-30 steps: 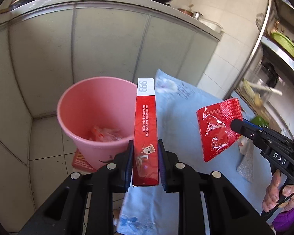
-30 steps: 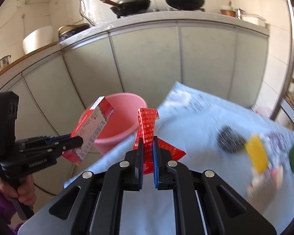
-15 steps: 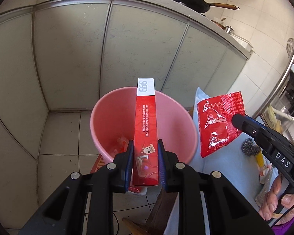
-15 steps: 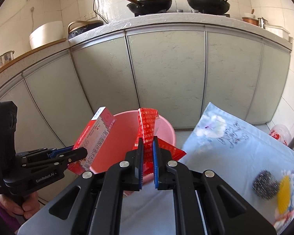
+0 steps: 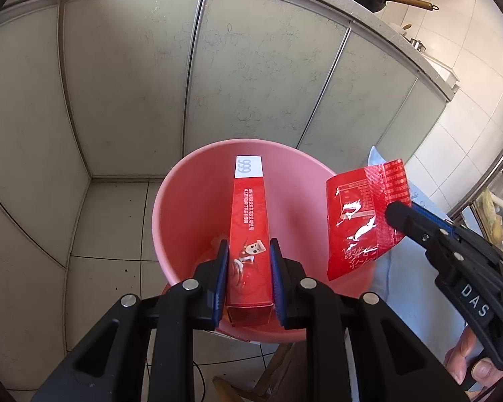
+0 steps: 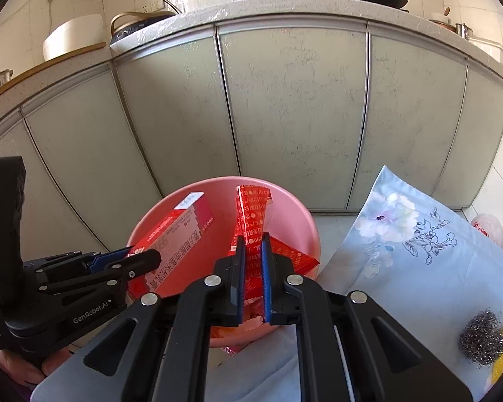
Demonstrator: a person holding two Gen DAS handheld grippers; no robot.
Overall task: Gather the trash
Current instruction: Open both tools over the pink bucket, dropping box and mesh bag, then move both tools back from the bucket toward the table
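Note:
A long red carton (image 5: 249, 221) with a white end is clamped between the pads of my left gripper (image 5: 248, 251); it hangs over the mouth of the pink bucket (image 5: 171, 207). The same carton (image 6: 176, 244) and left gripper (image 6: 144, 259) show at the left of the right wrist view. My right gripper (image 6: 251, 251) is shut on a crinkled red foil sachet (image 6: 251, 214), also held above the pink bucket (image 6: 305, 221). From the left wrist view the sachet (image 5: 362, 221) hangs at the bucket's right rim, pinched by the right gripper (image 5: 397, 216). Some wrappers lie at the bucket's bottom.
Pale cabinet doors (image 6: 285, 107) stand close behind the bucket, with pans on the counter above. A table under a light blue floral cloth (image 6: 419, 251) lies to the right and carries a steel scourer (image 6: 483, 338). A hand (image 5: 469, 365) grips the right tool's handle.
Both grippers have swung from over the blue cloth to above the bucket and dipped lower. The carton and the sachet stay clamped as before.

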